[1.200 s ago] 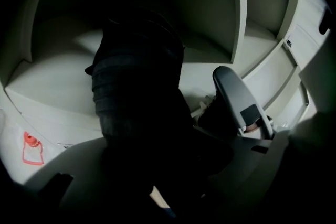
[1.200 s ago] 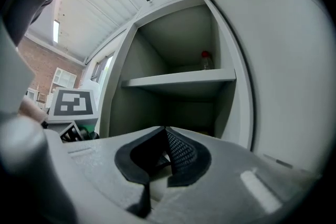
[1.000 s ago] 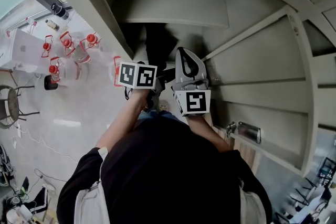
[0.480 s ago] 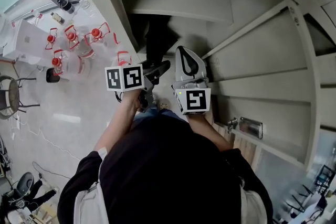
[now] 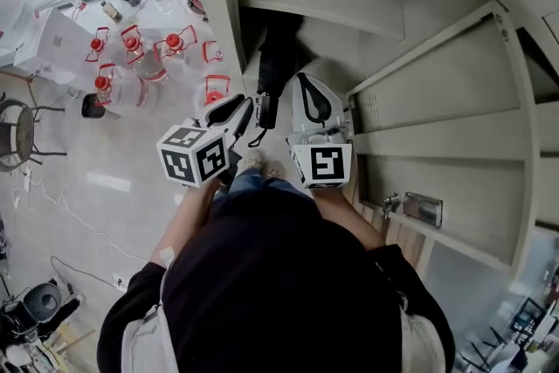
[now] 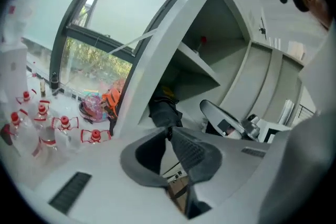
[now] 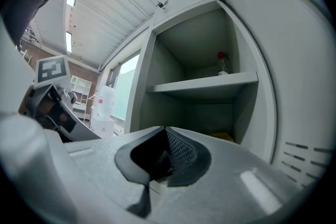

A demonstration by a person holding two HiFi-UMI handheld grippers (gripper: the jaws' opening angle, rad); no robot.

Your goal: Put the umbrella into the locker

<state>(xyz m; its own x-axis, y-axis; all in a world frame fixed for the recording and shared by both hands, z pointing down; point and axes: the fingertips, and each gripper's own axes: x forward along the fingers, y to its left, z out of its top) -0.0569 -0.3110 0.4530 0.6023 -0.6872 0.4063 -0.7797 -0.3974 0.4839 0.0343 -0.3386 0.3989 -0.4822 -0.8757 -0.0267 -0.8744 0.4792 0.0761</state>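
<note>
The black folded umbrella (image 5: 278, 57) stands inside the open locker (image 5: 349, 4), in the space under the shelf. It also shows as a dark shape (image 6: 164, 113) in the left gripper view. My left gripper (image 5: 247, 103) hangs just outside the locker's left edge, apart from the umbrella. Its jaws have just been closing and their tips (image 6: 169, 129) now meet with nothing between them. My right gripper (image 5: 307, 87) points level at the locker opening. It is shut (image 7: 167, 130) and holds nothing.
Several water jugs (image 5: 131, 65) with red caps stand on the floor at the left. A bottle (image 7: 222, 63) with a red cap sits on the locker shelf, and something yellow (image 7: 220, 137) lies below it. Closed locker doors with a metal handle (image 5: 415, 210) are at the right.
My left gripper has drawn back from the locker opening toward the lower left, and its jaws have come together. The umbrella stays in the locker. The right gripper has hardly moved.
</note>
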